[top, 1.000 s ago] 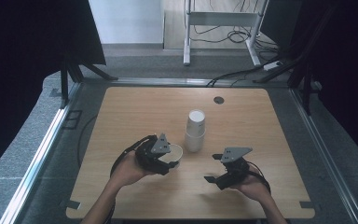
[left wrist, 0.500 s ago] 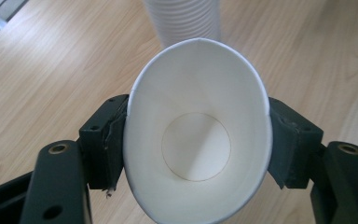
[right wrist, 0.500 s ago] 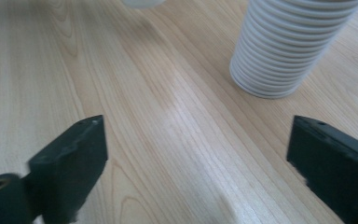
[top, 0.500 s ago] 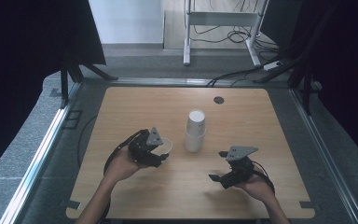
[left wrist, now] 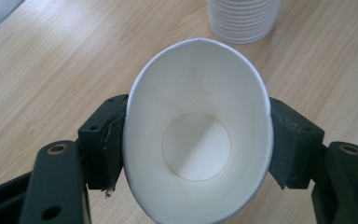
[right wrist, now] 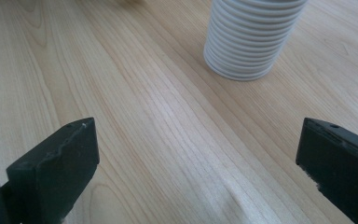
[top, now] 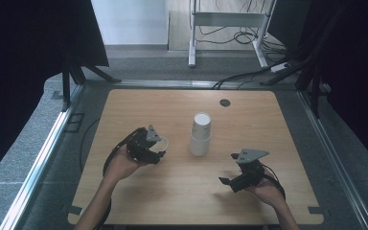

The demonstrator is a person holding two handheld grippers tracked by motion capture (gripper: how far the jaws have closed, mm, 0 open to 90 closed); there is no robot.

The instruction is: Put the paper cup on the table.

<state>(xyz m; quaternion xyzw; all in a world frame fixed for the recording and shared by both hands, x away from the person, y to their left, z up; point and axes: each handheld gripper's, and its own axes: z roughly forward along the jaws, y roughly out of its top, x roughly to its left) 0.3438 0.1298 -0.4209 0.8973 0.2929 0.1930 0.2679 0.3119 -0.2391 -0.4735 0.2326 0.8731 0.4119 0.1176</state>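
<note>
One paper cup [left wrist: 198, 135] is sitting between the fingers [left wrist: 103, 140] of the left gripper [top: 154, 146], squeezed into an oval at the rim, mouth facing the left gripper view's camera and its round base showing clean and empty inside. In the high view the left gripper is hovering over the left-centre of the surface [top: 172, 191], with the cup tipped on its side and off the wood, not resting on anything.

Moving right: the cup stack [top: 201, 134] is standing upside down near the middle of the surface, rims nested in tight rings at the foot. It is near the held cup but apart from it. A small dark round spot [top: 225, 102] is lying farther back on the surface, beyond the stack.

Farther right: the right gripper [top: 233, 182] is resting low in the person's right hand, well apart from the stack. Its fingers [right wrist: 56, 163] are standing wide with only bare wood between them; they have just been opening, and nothing is held there.

Progress, as I am judging it: one cup is already separated from the stack and is being carried in the left fingers. Setting it down is what remains for this cup, and the tall stack suggests many cups are left to pull.
</note>
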